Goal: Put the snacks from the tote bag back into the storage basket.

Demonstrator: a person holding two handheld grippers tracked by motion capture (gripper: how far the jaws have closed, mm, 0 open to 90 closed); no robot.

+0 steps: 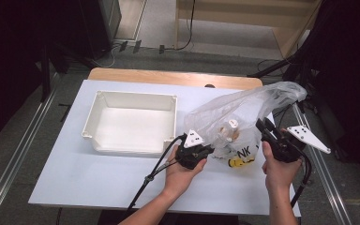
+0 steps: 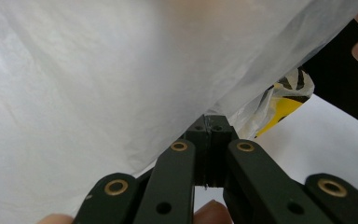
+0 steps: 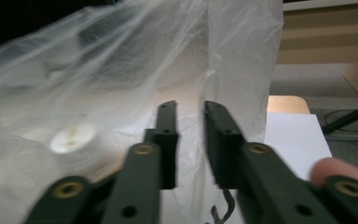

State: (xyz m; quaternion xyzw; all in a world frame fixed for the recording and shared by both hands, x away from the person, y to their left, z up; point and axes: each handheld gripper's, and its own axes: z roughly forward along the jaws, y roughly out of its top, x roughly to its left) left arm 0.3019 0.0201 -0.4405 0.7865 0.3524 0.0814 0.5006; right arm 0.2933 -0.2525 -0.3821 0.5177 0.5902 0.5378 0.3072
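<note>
Plastic bag (image 1: 243, 110) with a bottle inside sits on the surface (image 1: 98, 173) beside the white bin (image 1: 131, 122). Left gripper (image 2: 211, 133) fingers pinch its edge; right gripper (image 3: 189, 123) fingers stand apart astride film. Next, probably: close right, spread the mouth.

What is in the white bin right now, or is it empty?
Empty. The high view shows the white bin with a bare floor and walls; the plastic bag sits beside it on the table, outside it.
</note>
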